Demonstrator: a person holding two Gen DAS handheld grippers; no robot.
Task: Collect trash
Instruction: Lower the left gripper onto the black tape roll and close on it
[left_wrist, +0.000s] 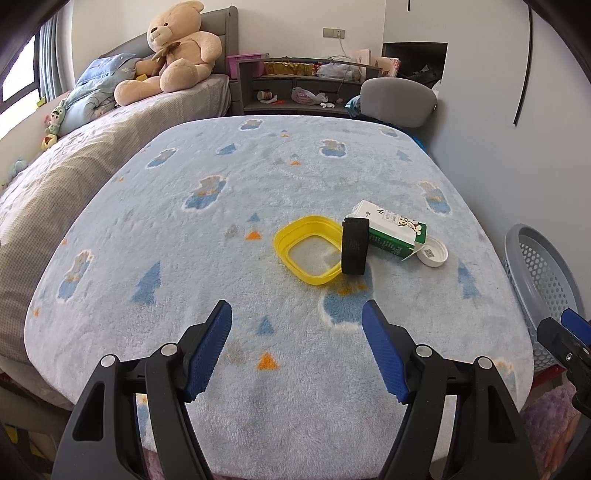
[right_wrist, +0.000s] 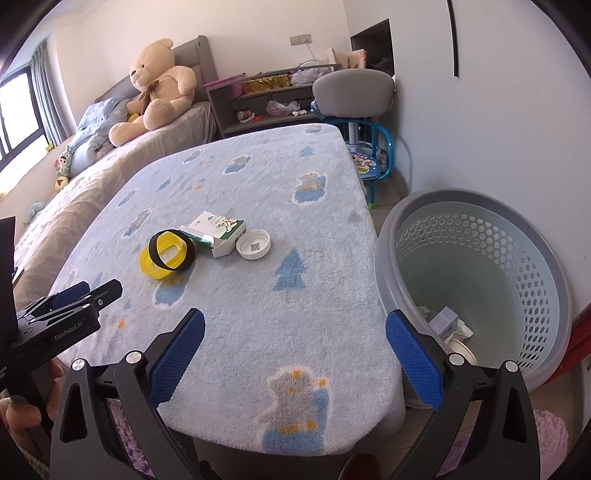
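On the blanket-covered table (left_wrist: 147, 229) the trash sits bunched right of centre: yellow lid (left_wrist: 308, 249), black ring (left_wrist: 355, 245) standing on edge against it, milk carton (left_wrist: 391, 229), then white cap (left_wrist: 432, 254), likely gathered for easy reach. The left tool (left_wrist: 297, 347) and the right tool (right_wrist: 295, 354) both hover at the near edge, spread and empty. Only the right wrist view shows inside the grey basket (right_wrist: 517, 266) on the floor, where a few scraps already lie.

On the blanket-covered counter (right_wrist: 258, 192), a black ring of tape (right_wrist: 171, 251) stood on the yellow square plastic lid (right_wrist: 147, 264). At its three o'clock lay the green-and-white carton (right_wrist: 218, 230), then the white round cap (right_wrist: 253, 249). The grey perforated basket (right_wrist: 517, 258) sat beside the counter at three o'clock.
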